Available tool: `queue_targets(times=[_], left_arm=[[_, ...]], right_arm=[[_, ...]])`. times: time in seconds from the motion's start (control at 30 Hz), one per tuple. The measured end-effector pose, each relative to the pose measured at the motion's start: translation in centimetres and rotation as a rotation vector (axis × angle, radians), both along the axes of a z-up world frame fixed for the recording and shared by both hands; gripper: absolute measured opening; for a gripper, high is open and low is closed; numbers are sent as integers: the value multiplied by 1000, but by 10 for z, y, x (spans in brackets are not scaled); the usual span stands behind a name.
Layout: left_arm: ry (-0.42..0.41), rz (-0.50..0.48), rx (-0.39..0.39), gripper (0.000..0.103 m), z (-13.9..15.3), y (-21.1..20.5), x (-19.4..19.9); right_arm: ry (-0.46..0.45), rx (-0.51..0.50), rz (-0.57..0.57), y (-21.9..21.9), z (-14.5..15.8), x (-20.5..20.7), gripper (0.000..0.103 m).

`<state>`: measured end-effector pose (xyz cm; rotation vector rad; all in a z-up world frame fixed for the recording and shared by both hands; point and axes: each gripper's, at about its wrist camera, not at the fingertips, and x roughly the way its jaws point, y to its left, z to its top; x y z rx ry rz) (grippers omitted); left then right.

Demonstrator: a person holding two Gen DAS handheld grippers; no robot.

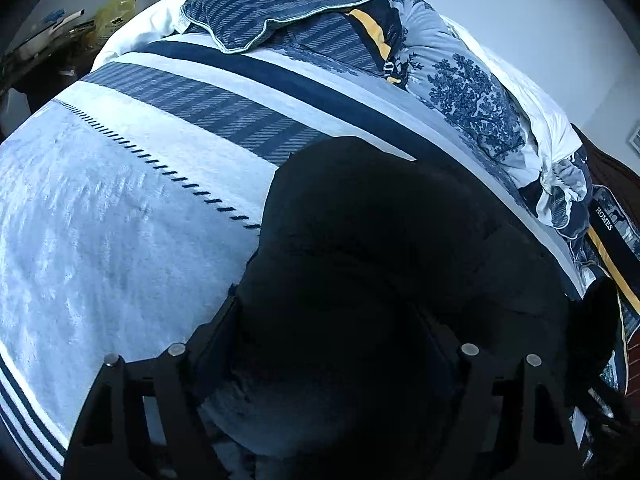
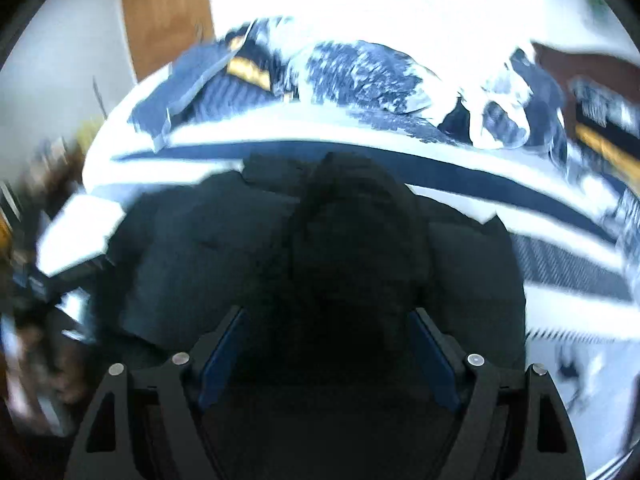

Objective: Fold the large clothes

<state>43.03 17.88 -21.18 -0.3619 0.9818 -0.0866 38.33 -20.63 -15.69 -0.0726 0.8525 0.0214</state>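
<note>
Only readable text: "HOMES" (image 1: pixel 604 218), white on a dark band of the bedding at 3 o'clock in my left view. Nothing else legible.

Dark garment (image 1: pixel 384 280): near-black, thick, soft folds, no print or label visible. It lies bunched on the striped bed cover (image 1: pixel 132 216), filling centre to 5 o'clock in the left view and centre to 6 o'clock in the right view (image 2: pixel 320 248), which is motion-blurred.

My left gripper (image 1: pixel 340 320): jaws spread wide, garment lying between them; too dark to tell whether the pads press on it.
My right gripper (image 2: pixel 328 320): jaws released, blue pads (image 2: pixel 222 354) stand clear of the cloth, garment beyond and between the fingers.

Crumpled tree-print duvet (image 1: pixel 472 96) at 1 o'clock, striped pillow (image 1: pixel 276 8) at 12, wooden door (image 2: pixel 168 12) at 11 in the right view.
</note>
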Motion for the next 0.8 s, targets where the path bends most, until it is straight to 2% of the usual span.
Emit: queue_targets(times=[0.07,0.1,0.13,0.2,0.23,0.27,0.3,0.4,0.5,0.53,0.57,0.7,0.8], left_arm=[[-2,-6,2,71,2,-1,0],[-4,-13,8,64,2,-2,-1],[-8,-13,14,54,3,-2,-2],[-22,-6,18,39,7,0,-4],[-29,-4,14,34,8,2,-4],[-31,-5,13,33,9,2,-3],[-30,-4,16,33,9,2,-3],[-13,-7,54,33,4,-4,0],[-10,-3,59,37,2,-7,0],[-12,-1,60,37,3,-6,0],[-12,0,55,38,3,-6,0],[-4,18,36,53,2,-3,2],[-10,-7,67,54,3,-2,3]], right_arm=[[32,-13,-15,-4,-15,13,83],[24,-30,-23,-9,-18,16,76],[13,-34,-44,-16,-20,16,57],[26,66,-90,-35,-10,20,28],[-7,175,-119,-52,2,16,25],[-45,246,-133,-65,14,12,23],[-83,278,-160,-76,25,9,19],[-138,362,-245,-111,31,-9,18],[7,422,-339,-143,-16,4,18],[51,490,-358,-153,-33,7,18],[52,561,-361,-159,-42,3,18],[13,531,-333,-158,-38,-1,18],[48,520,-328,-159,-42,-12,19]])
